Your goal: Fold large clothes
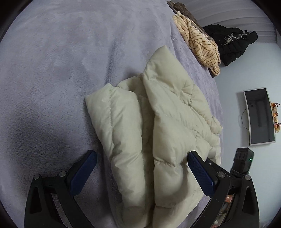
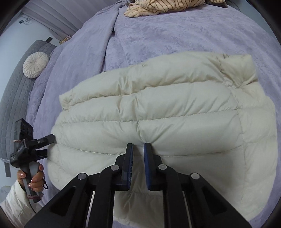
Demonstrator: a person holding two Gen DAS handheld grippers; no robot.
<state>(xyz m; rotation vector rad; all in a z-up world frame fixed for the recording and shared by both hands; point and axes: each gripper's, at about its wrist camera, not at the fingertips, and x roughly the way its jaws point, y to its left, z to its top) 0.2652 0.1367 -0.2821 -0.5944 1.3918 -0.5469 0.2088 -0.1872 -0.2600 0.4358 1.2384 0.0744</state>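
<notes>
A cream puffer jacket [image 1: 158,126] lies folded on the lilac bedspread [image 1: 61,70]; it fills the middle of the right wrist view [image 2: 158,112]. My left gripper [image 1: 142,157] is open, its fingers astride the jacket's near end, without pinching it. It also shows at the jacket's left edge in the right wrist view [image 2: 45,145], held by a hand. My right gripper [image 2: 138,149] is nearly closed, pinching a fold of the jacket at a quilting seam.
A striped beige garment [image 1: 200,42] lies on the bed's far edge [image 2: 158,7]. A black jacket [image 1: 230,43] hangs on the wall. A monitor [image 1: 260,115] stands beyond the bed. A grey headboard [image 2: 15,98] and round cushion [image 2: 36,64] are at left.
</notes>
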